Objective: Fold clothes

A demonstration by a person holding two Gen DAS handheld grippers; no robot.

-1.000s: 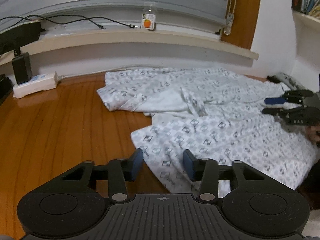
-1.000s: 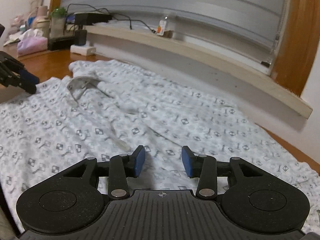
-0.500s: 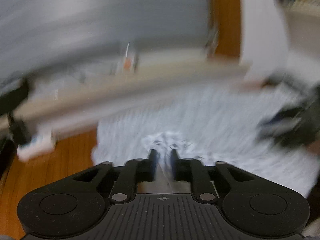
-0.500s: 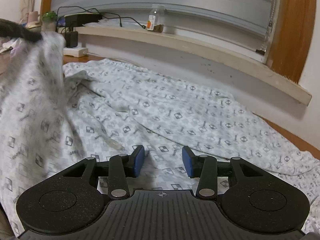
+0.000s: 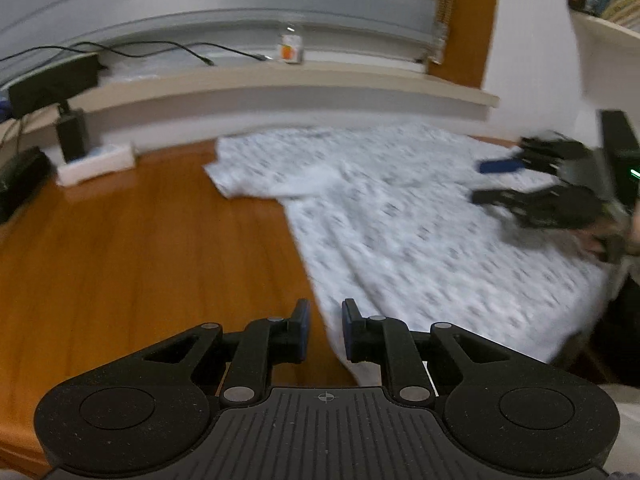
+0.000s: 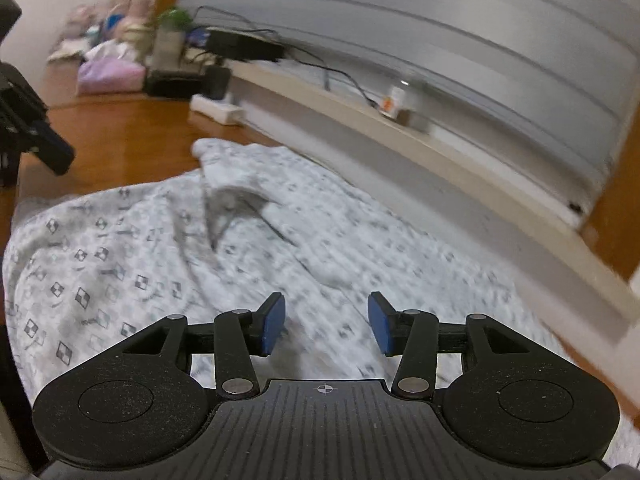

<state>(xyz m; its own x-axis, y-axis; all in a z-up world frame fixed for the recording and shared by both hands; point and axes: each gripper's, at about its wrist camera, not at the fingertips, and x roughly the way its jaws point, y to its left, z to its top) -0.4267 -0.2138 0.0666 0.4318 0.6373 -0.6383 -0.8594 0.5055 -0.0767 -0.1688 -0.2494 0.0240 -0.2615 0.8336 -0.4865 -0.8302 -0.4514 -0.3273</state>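
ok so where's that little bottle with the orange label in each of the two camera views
Left wrist view: the bottle stands on the window ledge, upper middle, just right of the black cable's end.
Right wrist view: the bottle sits on the same ledge, upper right of centre, blurred, again beside the cable's end.
Shared landmark: the white power strip on the wooden floor below the ledge.

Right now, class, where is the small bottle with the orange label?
The bottle stands on the window ledge behind the patterned garment; the right wrist view shows it at upper right.
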